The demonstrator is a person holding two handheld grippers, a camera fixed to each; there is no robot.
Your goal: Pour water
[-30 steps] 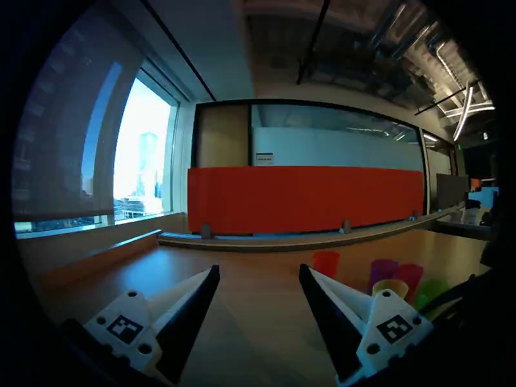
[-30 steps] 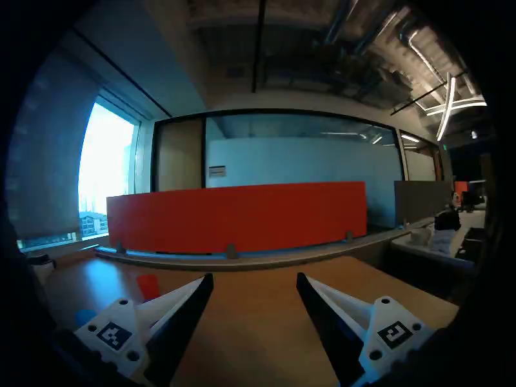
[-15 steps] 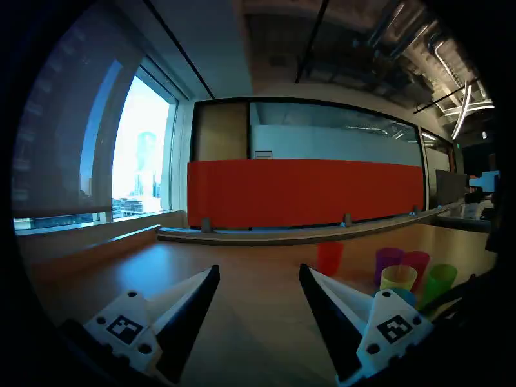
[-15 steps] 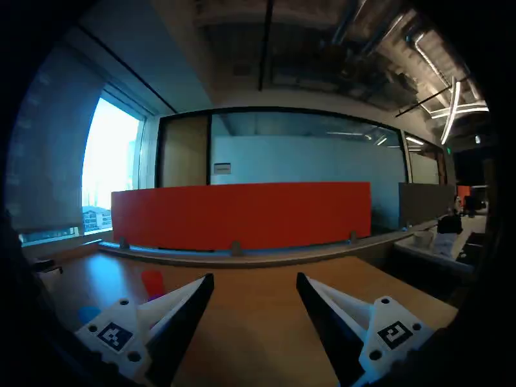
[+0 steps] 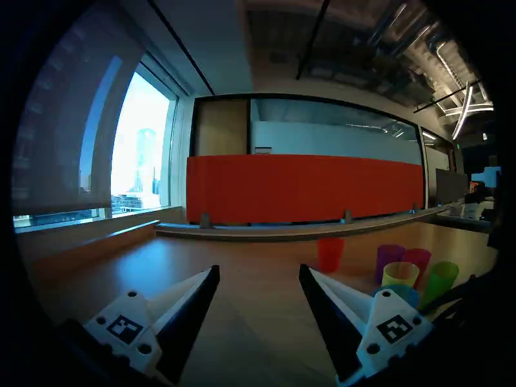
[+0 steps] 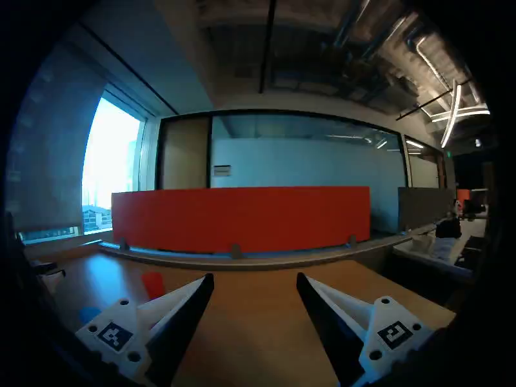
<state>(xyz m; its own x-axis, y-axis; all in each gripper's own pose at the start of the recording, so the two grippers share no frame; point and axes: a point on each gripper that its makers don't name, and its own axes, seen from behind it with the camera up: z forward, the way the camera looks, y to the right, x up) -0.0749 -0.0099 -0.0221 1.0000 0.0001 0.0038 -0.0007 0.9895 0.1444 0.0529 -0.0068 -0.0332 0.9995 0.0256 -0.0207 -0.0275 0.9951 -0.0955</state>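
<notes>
**Left gripper view.** A wooden tabletop [image 5: 258, 303] fills the foreground. A long red partition panel [image 5: 303, 190] runs along its far edge, and a tall window [image 5: 138, 168] lies to the left. A red plastic cup [image 5: 330, 253] stands on the table right of centre. Farther right is a cluster: purple plastic cup [image 5: 389, 257] and pink plastic cup [image 5: 418, 259] behind, yellow plastic cup [image 5: 400, 274] and green plastic cup [image 5: 442, 277] in front, blue plastic cup [image 5: 405, 293] nearest.

**Right gripper view.** The red plastic cup [image 6: 153, 284] stands at left, before the panel. A neighbouring desk [image 6: 426, 248] lies to the right.
</notes>
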